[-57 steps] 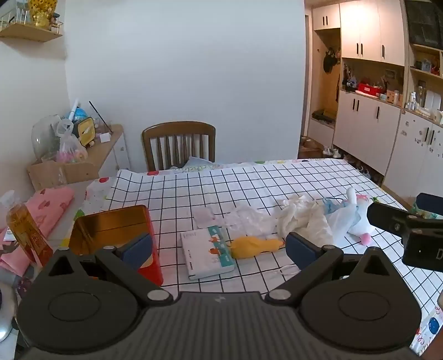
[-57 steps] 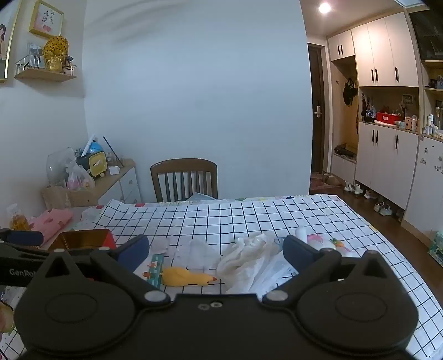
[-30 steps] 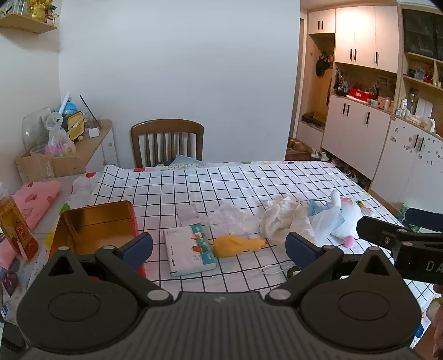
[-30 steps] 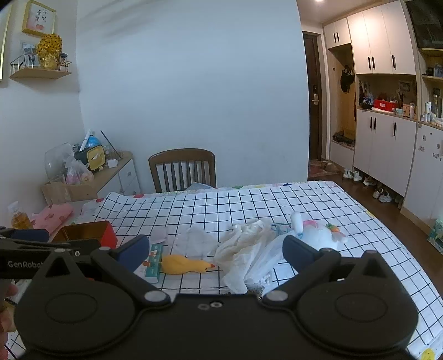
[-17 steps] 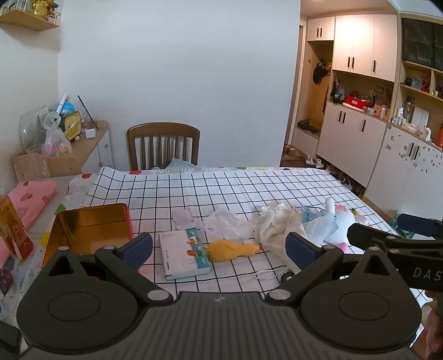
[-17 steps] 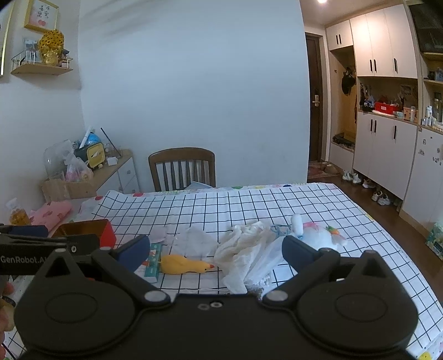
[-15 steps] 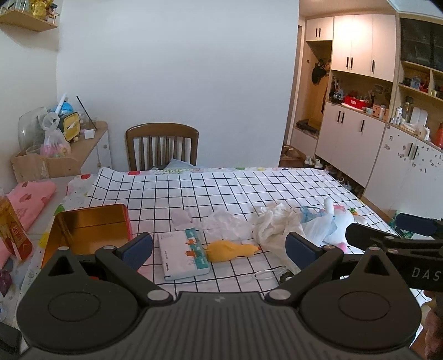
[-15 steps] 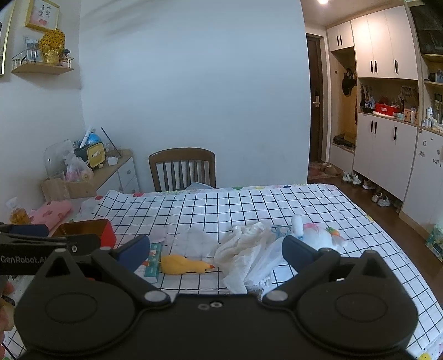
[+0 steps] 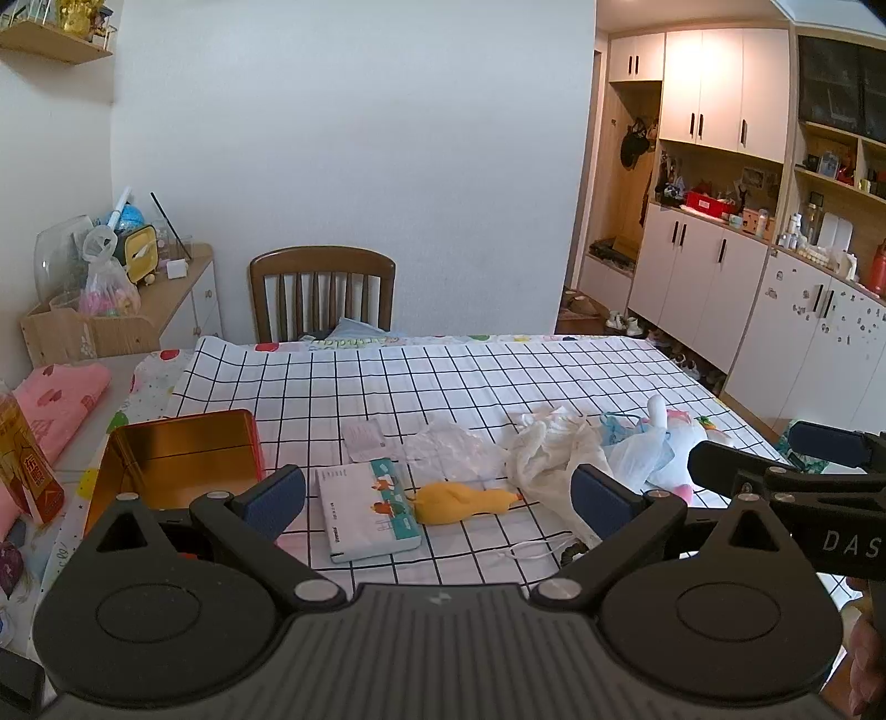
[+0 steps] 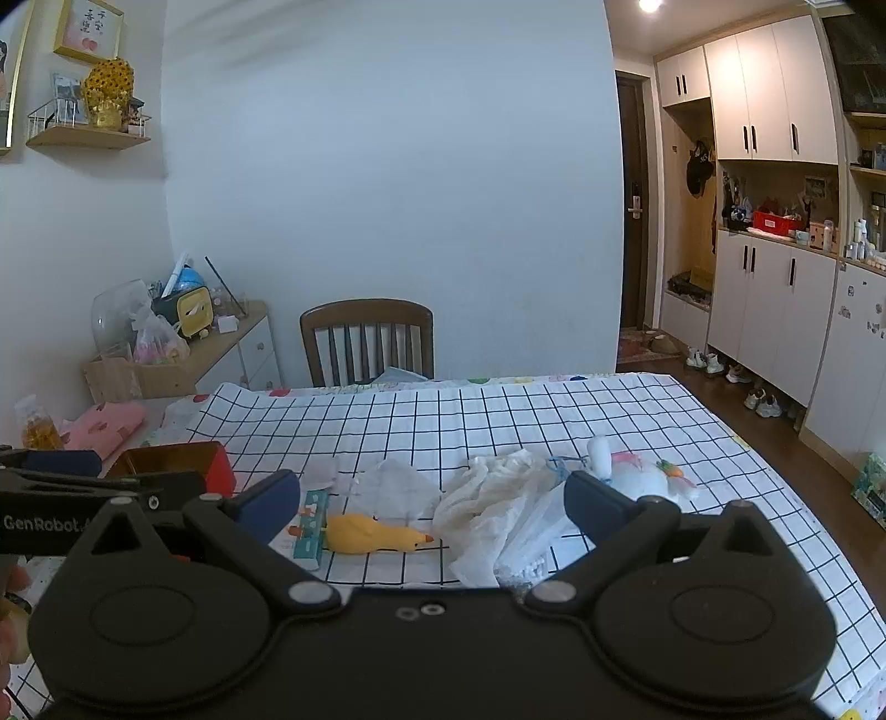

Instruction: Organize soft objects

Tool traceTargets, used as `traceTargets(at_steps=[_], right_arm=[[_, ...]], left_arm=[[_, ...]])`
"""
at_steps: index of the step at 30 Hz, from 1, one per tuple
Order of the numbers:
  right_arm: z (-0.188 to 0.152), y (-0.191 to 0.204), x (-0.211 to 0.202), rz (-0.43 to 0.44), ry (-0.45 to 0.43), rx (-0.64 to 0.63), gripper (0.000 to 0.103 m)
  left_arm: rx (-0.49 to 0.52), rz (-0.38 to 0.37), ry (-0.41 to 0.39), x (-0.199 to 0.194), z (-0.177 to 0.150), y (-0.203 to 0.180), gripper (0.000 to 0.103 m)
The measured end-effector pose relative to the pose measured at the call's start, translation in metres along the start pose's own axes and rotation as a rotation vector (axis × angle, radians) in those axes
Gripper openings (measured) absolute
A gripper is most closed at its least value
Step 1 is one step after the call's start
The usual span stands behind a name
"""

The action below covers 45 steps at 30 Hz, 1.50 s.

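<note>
Soft things, the yellow rubber chicken [image 9: 462, 501], white cloth [image 9: 545, 451] and plush toy [image 9: 673, 443], lie mid-table beside the open tin box [image 9: 177, 457], so the left gripper [image 9: 437, 495] and right gripper [image 10: 432, 501], both wide open and empty, should drop low and pinch just one toy

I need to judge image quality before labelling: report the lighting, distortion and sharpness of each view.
Left wrist view: warm glare washes out the upper cabinets; fisheye bends the wall edges; the yellow rubber chicken is sharp. Right wrist view: a ceiling lamp flares at the top; the white wall carries faint streaks, perhaps lens smear; the checked tablecloth grid curves at the edges; no motion blur.
</note>
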State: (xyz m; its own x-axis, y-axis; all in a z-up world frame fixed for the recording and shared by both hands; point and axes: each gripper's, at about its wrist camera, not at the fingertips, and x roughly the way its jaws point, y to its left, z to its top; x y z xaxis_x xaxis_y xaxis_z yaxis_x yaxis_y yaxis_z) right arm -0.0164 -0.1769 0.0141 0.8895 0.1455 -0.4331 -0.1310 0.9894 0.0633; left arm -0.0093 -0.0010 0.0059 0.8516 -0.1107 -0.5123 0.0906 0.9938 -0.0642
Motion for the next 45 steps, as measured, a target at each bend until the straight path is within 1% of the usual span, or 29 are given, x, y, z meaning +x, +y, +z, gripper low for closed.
traceTargets(at_steps=[19,27,30,35,37,45], right_arm=[[-0.001,0.000,-0.001,-0.014,-0.009,-0.001,0.101],[0.001,-0.007,0.005,-0.018,0.000,0.006,0.100],[0.002,-0.009,0.011,-0.018,0.007,0.005,0.100],[0.004,-0.017,0.026,-0.007,0.032,0.007,0.100],[0.004,-0.021,0.032,0.003,0.042,0.004,0.095],[0.000,-0.047,0.061,0.030,0.122,0.013,0.095]], left_arm=[[-0.008,-0.014,0.007,0.004,0.002,0.008,0.103],[-0.012,-0.029,0.025,0.013,0.002,0.003,0.103],[-0.004,-0.018,0.033,0.020,0.003,0.000,0.103],[-0.018,-0.017,0.055,0.035,0.004,-0.004,0.103],[-0.023,-0.016,0.066,0.041,0.004,-0.007,0.103],[-0.016,0.011,0.147,0.076,0.002,-0.018,0.103]])
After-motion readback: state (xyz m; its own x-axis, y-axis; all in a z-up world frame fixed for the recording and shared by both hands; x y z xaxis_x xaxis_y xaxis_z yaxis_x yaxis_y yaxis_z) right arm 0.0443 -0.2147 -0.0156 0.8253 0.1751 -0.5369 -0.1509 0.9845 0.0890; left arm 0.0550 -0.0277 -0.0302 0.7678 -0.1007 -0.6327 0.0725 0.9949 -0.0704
